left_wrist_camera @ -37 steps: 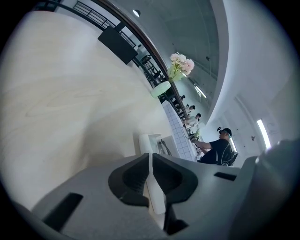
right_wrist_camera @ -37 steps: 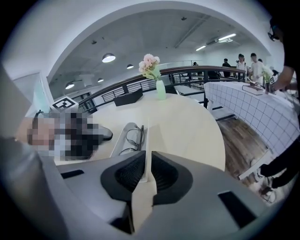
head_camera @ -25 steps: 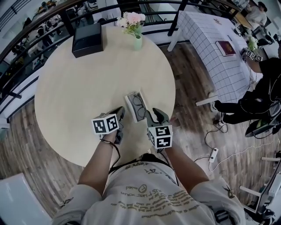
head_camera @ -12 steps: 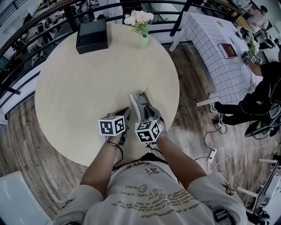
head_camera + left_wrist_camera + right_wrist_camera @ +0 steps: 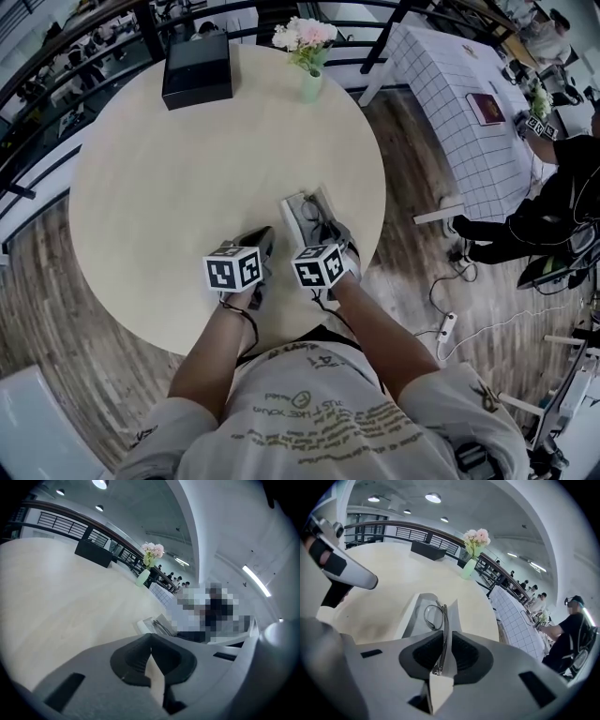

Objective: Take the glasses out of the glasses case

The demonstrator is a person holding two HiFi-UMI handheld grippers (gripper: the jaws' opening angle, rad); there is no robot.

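Head view first: round pale table (image 5: pixel 141 187) with an open glasses case (image 5: pixel 298 214) near the edge closest to the person. The left hand-held gripper (image 5: pixel 263 236) sits just left of the case. The right hand-held gripper (image 5: pixel 330 231) is angled down into the case. At the far side of the table there's a black box (image 5: pixel 197 70) and a vase of flowers (image 5: pixel 309 56). Off to the right is a second table with a checked cloth (image 5: pixel 459 103).

Left gripper view: the jaws are clenched together with nothing in them, only bare tabletop showing beyond. The case is a bit ahead and to the right, not touching this gripper.

Right gripper view: this one's the busy one. The jaws are clamped onto the thin frame of the glasses (image 5: pixel 440 620), which runs straight up between the pads. One lens ring shows over the inside of the case, so the glasses are in the case with the frame pinched. The left hand-held gripper pokes in at the upper left.
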